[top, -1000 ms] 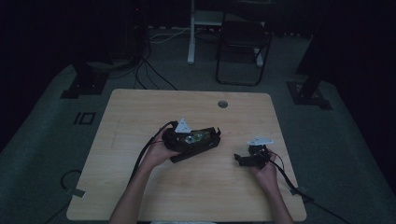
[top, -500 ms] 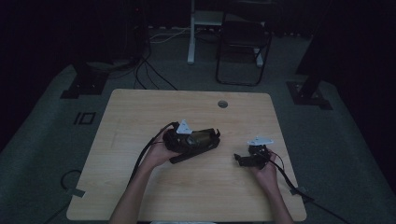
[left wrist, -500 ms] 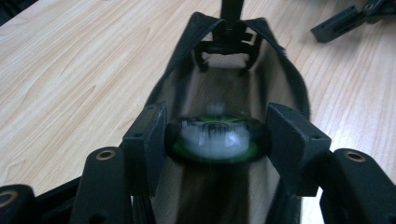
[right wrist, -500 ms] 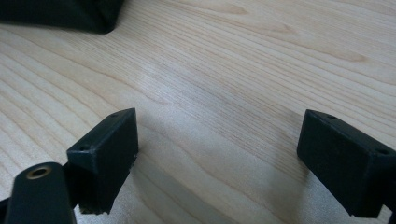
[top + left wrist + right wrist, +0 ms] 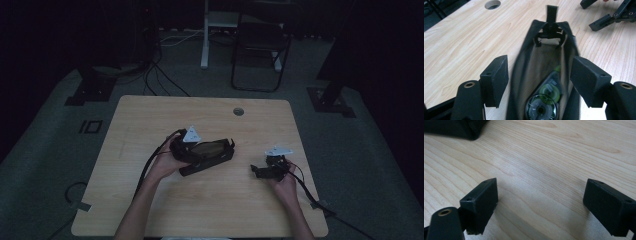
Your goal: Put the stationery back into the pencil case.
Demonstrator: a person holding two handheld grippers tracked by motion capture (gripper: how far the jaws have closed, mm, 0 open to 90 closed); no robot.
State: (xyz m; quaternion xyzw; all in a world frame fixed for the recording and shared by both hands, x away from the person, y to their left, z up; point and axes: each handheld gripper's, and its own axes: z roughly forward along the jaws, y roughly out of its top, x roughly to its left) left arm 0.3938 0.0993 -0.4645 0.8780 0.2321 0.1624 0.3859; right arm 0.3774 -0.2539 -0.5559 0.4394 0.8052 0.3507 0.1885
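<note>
- The light wooden bench with a round cable hole near its far edge carries a long black fabric pouch, which lies near the bench's middle, on the person's side of that hole.
- In the left gripper view the black pouch gapes open along its top, showing a tan lining and a black plastic buckle at its far end.
- Inside the pouch, at the near end, sit round objects with green and clear faces; what they are cannot be told, and any writing on them is too blurred to read.
- The left hand-held gripper, with a grey three-cornered plate on top, sits at the pouch's near-left end. In its own view its black jaws stand wide apart on either side of the pouch; no contact with the fabric can be made out.
- The right hand-held gripper is to the right of the pouch, well apart from it, held in the person's right hand.
- In the right gripper view its jaws are spread wide over bare wood with nothing between them; a black corner of the pouch shows at the upper left.
- No brand, label or legible text is visible anywhere.
- Beyond the bench, past the cable hole, a dark folding chair stands on grey carpet.
</note>
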